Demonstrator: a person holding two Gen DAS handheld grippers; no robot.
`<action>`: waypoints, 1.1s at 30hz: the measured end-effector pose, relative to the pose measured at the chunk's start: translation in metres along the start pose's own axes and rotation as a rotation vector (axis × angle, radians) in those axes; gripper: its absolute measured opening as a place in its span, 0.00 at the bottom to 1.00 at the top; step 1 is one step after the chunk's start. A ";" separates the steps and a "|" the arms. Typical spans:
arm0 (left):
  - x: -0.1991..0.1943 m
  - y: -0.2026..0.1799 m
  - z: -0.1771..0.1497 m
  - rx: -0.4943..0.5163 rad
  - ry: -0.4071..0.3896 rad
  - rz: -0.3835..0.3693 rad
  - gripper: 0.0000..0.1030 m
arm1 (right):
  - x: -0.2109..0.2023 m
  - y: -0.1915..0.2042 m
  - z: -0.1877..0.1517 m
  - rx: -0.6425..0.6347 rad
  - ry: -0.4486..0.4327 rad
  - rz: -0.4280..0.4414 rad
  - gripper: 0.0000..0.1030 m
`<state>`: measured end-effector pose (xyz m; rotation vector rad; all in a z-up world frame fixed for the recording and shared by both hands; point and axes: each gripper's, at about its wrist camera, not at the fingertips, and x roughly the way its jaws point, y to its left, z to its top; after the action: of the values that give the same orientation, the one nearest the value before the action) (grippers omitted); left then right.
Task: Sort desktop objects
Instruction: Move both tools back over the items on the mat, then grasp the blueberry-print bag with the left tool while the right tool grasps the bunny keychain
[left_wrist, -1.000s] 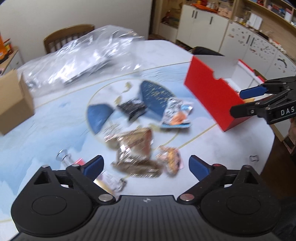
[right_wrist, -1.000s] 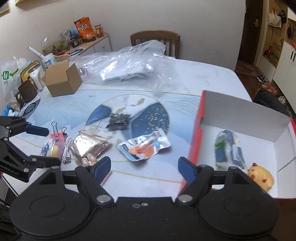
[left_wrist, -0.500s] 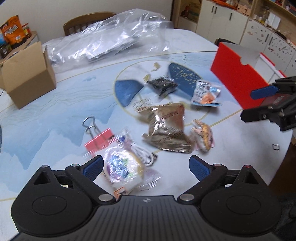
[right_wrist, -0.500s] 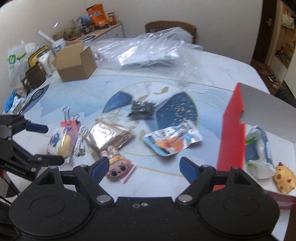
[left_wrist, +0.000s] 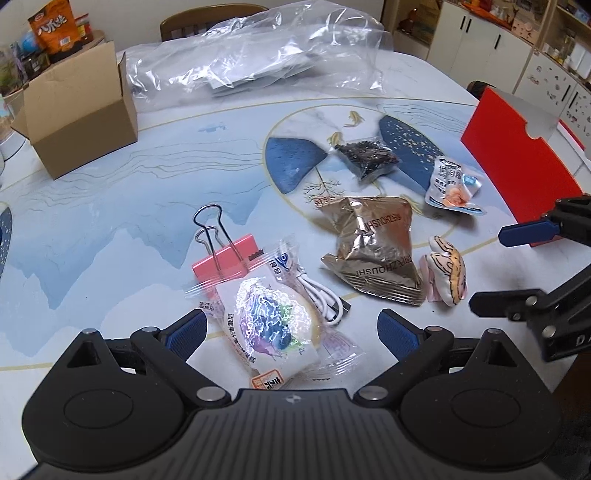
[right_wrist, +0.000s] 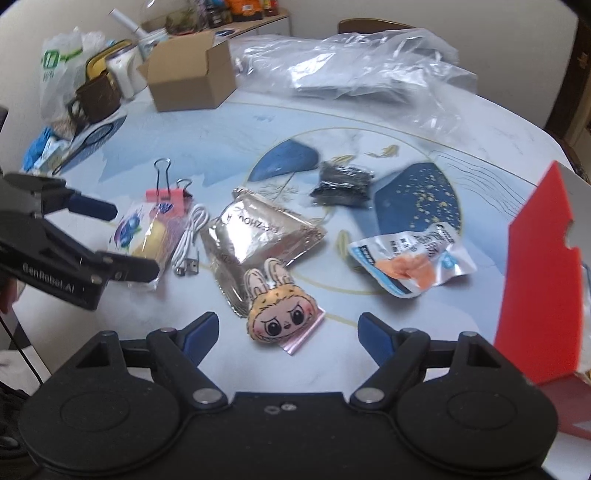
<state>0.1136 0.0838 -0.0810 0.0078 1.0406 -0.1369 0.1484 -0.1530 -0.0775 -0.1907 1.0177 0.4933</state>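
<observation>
My left gripper is open over a wrapped round pastry, which lies between its fingers on the table. Beside the pastry lie a pink binder clip and a white USB cable. My right gripper is open just before a rabbit-eared plush face. A silver foil packet, a black packet and a white-orange snack packet lie beyond. The red box stands at the right. The left gripper also shows in the right wrist view, around the pastry.
An open cardboard box stands at the far left, a crumpled clear plastic bag at the back. A brown mug, a kettle and bags crowd the left table edge. A chair stands behind the table.
Both grippers have moved left and lower toward the table. The left now has the pastry between its open fingers; the right has come close to the plush face, and the red box has slid to the edge.
</observation>
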 end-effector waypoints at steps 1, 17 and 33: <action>0.001 0.000 0.000 -0.004 0.001 0.002 0.96 | 0.003 0.001 0.000 -0.008 0.002 -0.002 0.79; 0.012 0.011 0.002 -0.094 0.016 -0.023 0.95 | 0.030 0.011 0.006 -0.084 0.034 -0.003 0.59; 0.014 0.012 0.001 -0.118 0.029 -0.028 0.56 | 0.027 0.010 0.011 -0.093 0.028 -0.011 0.36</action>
<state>0.1229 0.0938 -0.0926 -0.1121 1.0764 -0.1004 0.1639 -0.1317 -0.0941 -0.2871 1.0210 0.5296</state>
